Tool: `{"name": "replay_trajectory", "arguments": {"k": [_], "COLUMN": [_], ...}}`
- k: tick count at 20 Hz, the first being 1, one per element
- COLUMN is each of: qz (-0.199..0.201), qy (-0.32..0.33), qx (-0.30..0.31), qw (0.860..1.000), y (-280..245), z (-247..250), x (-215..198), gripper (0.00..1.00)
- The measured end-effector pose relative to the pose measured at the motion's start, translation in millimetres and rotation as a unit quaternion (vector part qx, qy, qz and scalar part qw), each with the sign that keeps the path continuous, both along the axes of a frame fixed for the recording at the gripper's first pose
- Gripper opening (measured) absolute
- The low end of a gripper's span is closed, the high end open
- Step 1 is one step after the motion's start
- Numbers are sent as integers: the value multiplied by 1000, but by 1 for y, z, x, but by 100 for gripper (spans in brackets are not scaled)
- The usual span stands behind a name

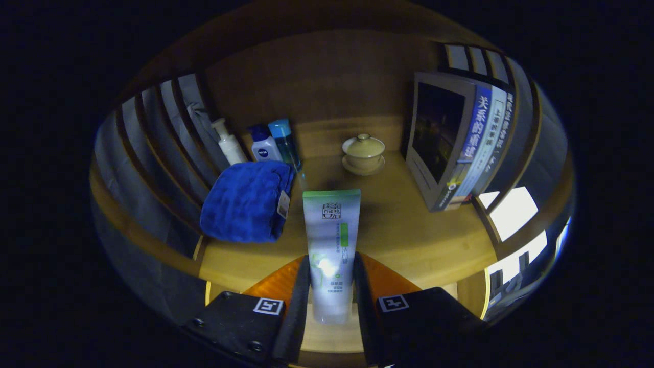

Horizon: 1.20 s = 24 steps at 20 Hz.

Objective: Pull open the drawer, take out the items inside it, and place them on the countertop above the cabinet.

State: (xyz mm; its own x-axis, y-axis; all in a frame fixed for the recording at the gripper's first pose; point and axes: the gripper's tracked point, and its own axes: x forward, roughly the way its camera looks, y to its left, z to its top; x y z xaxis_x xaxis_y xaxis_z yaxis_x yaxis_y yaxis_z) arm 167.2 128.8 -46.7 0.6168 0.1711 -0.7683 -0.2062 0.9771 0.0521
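Tool (331,266) clamps a white-green tube (331,240), seemingly just over the countertop (409,230), beside a blue towel (247,200).

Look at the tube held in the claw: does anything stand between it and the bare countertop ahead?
Nothing visible does. The claw is shut on the tube, and the countertop just ahead lies bare. The blue towel sits off to the left, the lidded cup farther back.
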Motion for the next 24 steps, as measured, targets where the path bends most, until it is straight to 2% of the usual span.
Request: {"name": "replay_trajectory", "arguments": {"k": [4, 11, 15, 19, 22, 24], "qz": [0, 2, -1, 12, 17, 17], "qy": [23, 35, -1, -11, -25, -35], "qx": [10, 3, 2, 2, 1, 1], "qw": [1000, 999, 1000, 1000, 1000, 999], "y": [8, 10, 7, 3, -1, -8], "z": [-26, -48, -33, -22, -18, -14], "x": [17, 24, 31, 10, -6, -19], "gripper": [54, 55, 58, 90, 97, 97]}}
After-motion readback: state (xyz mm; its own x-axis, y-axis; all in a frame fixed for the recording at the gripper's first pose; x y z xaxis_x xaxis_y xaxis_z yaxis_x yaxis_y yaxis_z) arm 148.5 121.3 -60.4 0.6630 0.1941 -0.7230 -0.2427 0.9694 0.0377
